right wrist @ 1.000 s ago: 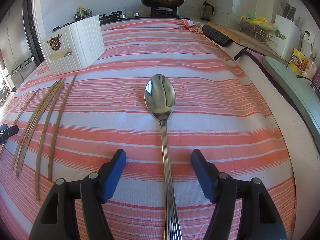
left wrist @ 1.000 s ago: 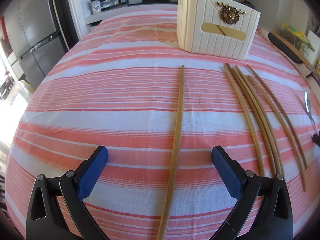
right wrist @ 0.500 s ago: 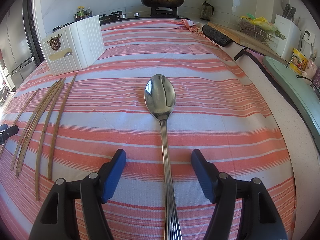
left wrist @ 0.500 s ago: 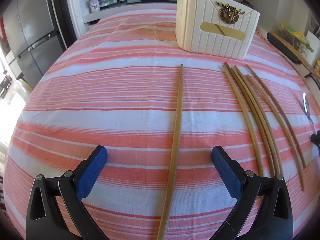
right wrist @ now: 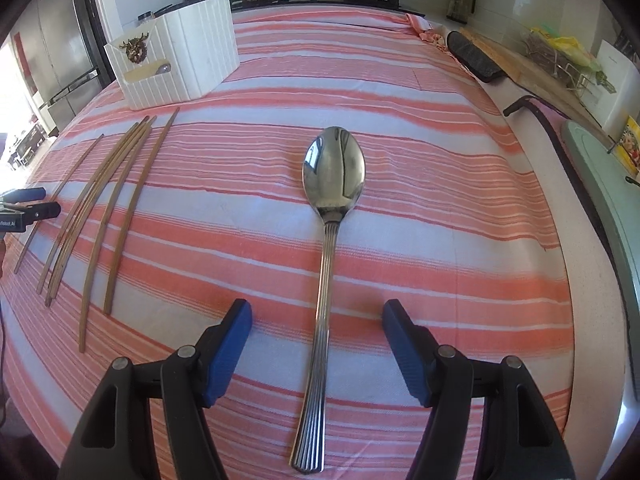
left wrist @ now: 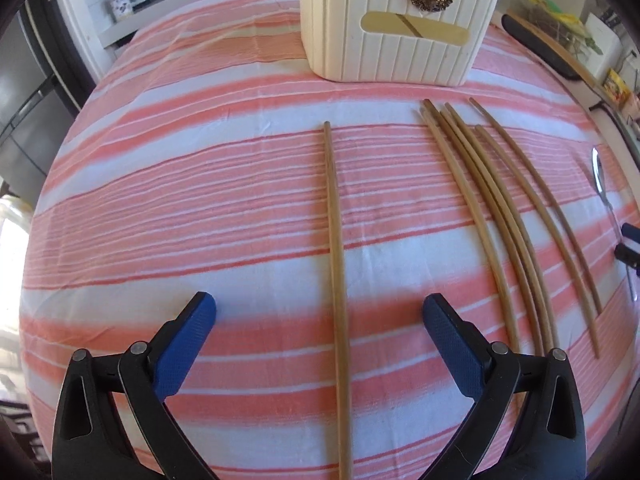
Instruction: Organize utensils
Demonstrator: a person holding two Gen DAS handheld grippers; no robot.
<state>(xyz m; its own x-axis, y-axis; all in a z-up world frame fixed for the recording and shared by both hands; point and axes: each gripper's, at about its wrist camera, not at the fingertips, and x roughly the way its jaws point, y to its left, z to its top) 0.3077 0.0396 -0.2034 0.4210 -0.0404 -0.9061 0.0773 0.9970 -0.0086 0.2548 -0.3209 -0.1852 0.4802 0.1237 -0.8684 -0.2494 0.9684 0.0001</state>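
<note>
Both claws have moved closer to the box (left wrist: 394,24).
Left claw (left wrist: 320,316) open around a chopstick (left wrist: 335,240); right claw (right wrist: 316,316) open around the spoon (right wrist: 330,216), ready to grab.

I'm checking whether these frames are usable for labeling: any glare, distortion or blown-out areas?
Left wrist: fisheye bows the straight chopsticks; window at the left edge blown out. Right wrist: spoon bowl mirrors the room with bright glare; corners vignetted black.
</note>
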